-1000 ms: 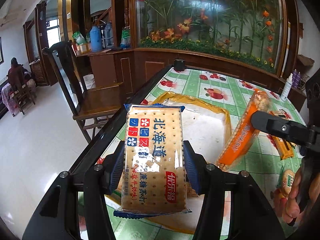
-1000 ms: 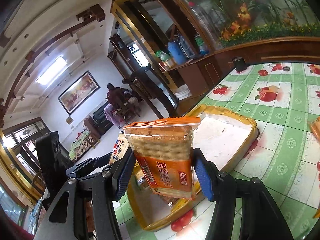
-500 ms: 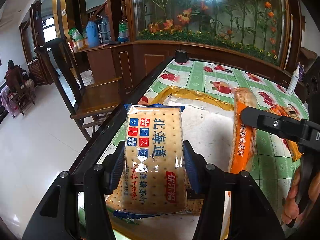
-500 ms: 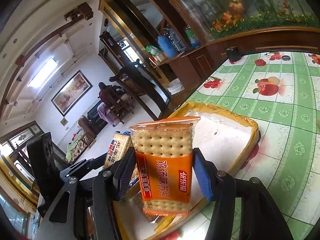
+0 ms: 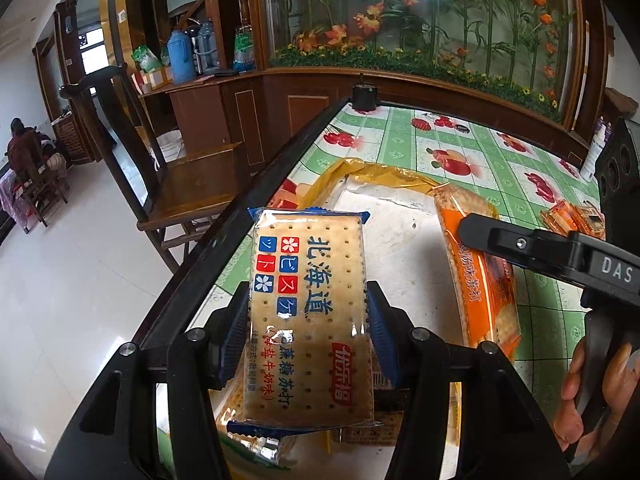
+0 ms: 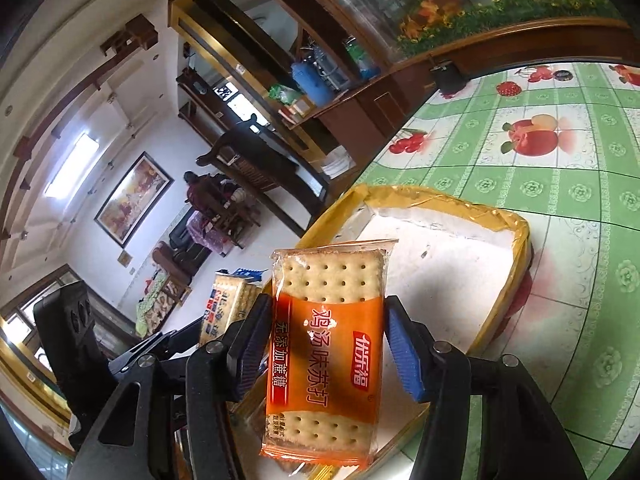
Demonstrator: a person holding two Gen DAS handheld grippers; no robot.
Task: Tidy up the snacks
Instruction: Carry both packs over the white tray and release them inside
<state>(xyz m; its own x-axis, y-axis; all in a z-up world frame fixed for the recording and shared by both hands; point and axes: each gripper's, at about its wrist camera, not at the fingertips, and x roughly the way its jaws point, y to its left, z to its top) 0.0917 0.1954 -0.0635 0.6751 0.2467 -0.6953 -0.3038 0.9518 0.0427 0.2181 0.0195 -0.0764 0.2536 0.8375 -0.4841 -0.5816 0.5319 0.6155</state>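
My left gripper (image 5: 306,332) is shut on a blue-printed cracker pack (image 5: 308,312) and holds it over the near left part of the tray (image 5: 384,178), a white tray with a yellow rim. My right gripper (image 6: 326,348) is shut on an orange cracker pack (image 6: 324,356) over the tray's (image 6: 516,248) near end. The orange pack also shows in the left wrist view (image 5: 480,276), and the blue pack in the right wrist view (image 6: 226,304). More packs (image 5: 368,432) lie in the tray under the blue pack.
The table has a green fruit-print cloth (image 5: 492,152) and a dark left edge. More orange packs (image 5: 572,216) lie on the cloth to the right. A white bottle (image 5: 596,152) stands far right. A wooden chair (image 5: 176,184) stands left of the table.
The right gripper has brought the orange pack lower and closer over the tray, next to the blue pack. The left gripper has moved a little forward over the tray, grip unchanged.
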